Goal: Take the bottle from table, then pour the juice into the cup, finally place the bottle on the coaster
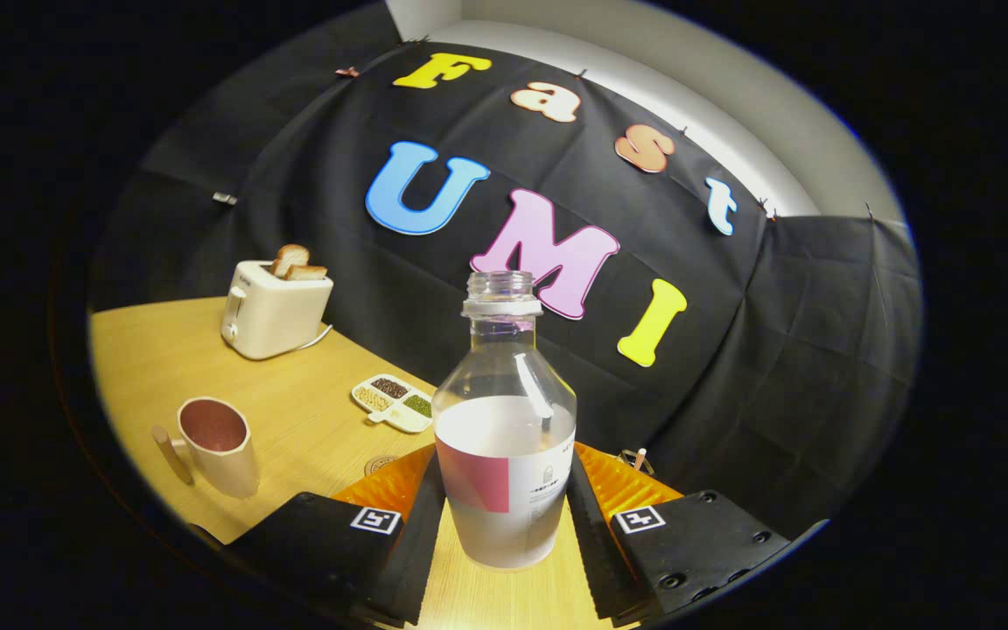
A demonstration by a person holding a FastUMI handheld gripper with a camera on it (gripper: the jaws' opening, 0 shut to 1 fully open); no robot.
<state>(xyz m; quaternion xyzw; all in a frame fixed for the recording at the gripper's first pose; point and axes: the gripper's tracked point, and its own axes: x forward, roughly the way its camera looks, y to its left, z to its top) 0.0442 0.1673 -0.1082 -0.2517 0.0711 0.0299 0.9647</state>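
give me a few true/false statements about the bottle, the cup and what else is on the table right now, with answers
1. The bottle stands between the two fingers of the gripper, which are closed against its sides. True.
2. The bottle has its cap on. False: the neck is open, no cap on it.
3. The cup lies tipped over on the table. False: it stands upright, opening up.
4. Two slices of bread stick up from the toaster. True.
5. The small divided dish sits between the toaster and the bottle. True.
6. The bottle is full to the neck. False: the liquid reaches only about half of its height.
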